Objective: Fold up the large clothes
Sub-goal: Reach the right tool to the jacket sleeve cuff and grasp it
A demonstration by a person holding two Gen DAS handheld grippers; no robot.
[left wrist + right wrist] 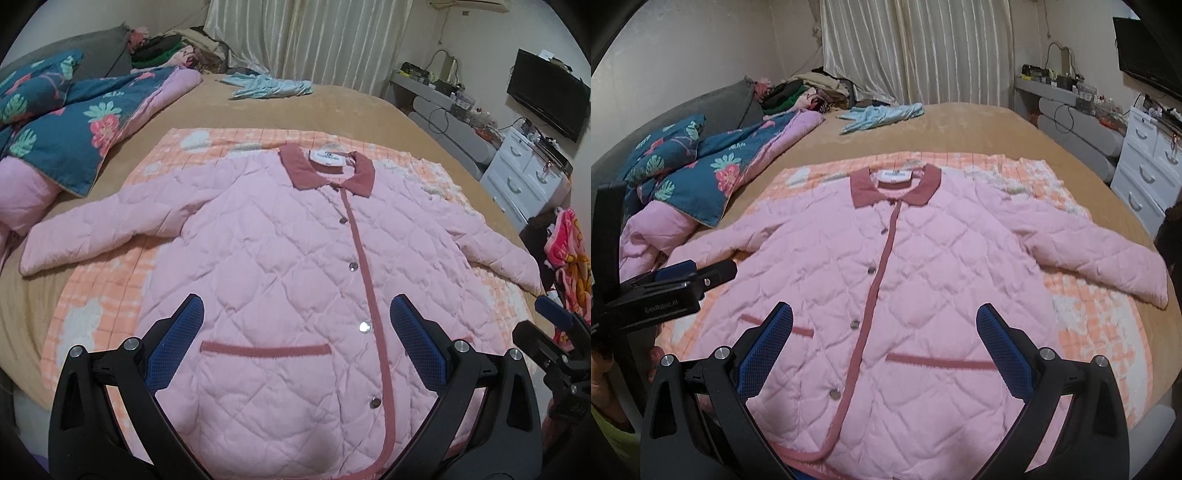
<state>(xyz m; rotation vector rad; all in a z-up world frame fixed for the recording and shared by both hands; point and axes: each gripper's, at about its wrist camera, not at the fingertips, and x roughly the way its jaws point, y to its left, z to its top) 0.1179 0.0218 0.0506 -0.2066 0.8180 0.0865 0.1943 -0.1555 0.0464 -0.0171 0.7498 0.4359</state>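
A pink quilted jacket with a dark pink collar, placket and pocket trims lies flat, front up and buttoned, both sleeves spread out, on an orange checked blanket on the bed. It also shows in the right wrist view. My left gripper is open and empty, hovering above the jacket's lower front over the left pocket. My right gripper is open and empty above the lower front near the placket. The right gripper also shows at the right edge of the left wrist view; the left gripper shows at the left of the right wrist view.
The bed has a tan cover. A blue floral quilt and pillow lie at the left. A light blue garment lies at the far side. White drawers and a cluttered shelf stand to the right, with a TV on the wall.
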